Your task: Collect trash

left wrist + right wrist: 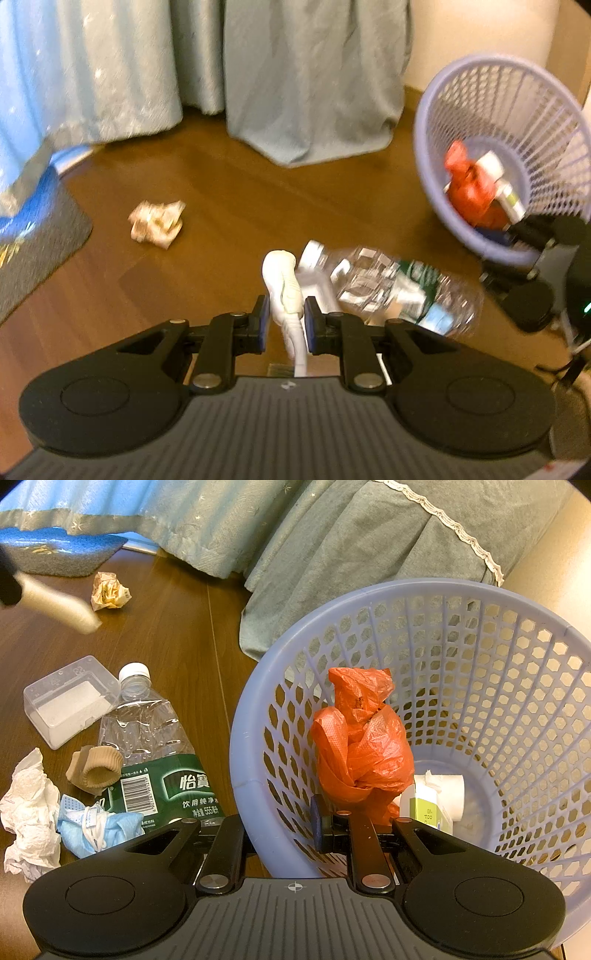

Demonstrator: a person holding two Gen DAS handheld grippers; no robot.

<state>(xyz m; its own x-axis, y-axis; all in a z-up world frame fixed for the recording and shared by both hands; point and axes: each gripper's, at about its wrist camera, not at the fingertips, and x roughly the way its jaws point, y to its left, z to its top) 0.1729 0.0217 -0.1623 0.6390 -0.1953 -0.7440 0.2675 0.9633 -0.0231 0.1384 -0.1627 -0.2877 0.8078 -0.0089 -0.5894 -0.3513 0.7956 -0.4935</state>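
above the wooden floor (221,177) the left tongs (283,325) pinch a white sock (284,284). the right tongs (280,830) clamp the rim of the tilted purple basket (251,746), holding an orange bag (362,746). a plastic bottle (155,738) lies beside it.

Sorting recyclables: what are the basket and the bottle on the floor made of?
Basket: looks like moulded plastic, matte lavender, with an even lattice of holes. Bottle: thin clear plastic, glossy and crumpled, with a white cap and a green printed label.
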